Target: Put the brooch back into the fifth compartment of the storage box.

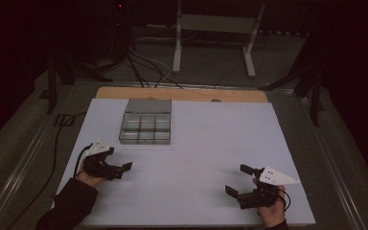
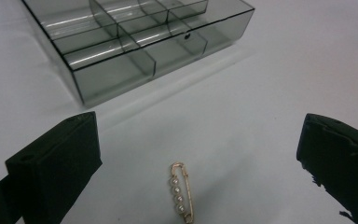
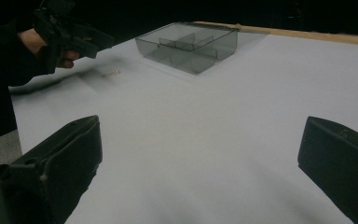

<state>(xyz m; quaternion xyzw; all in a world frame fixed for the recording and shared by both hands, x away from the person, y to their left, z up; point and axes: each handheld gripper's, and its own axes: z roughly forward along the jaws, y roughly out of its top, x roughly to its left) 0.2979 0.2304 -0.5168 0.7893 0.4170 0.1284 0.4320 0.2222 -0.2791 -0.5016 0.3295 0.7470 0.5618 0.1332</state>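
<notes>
Two grippers, both spread wide, nothing held.
My left gripper (image 2: 193,172) hovers over the pearl pin (image 2: 182,192), which lies flat on the white table (image 2: 270,74) between my jaws, near the grey compartment box (image 2: 135,42) ahead. My right gripper (image 3: 200,168) sits well apart at the table's near right, over bare surface.

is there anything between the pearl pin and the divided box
No. In the left gripper view the stretch from the pearl pin to the divided box is bare white table.
</notes>
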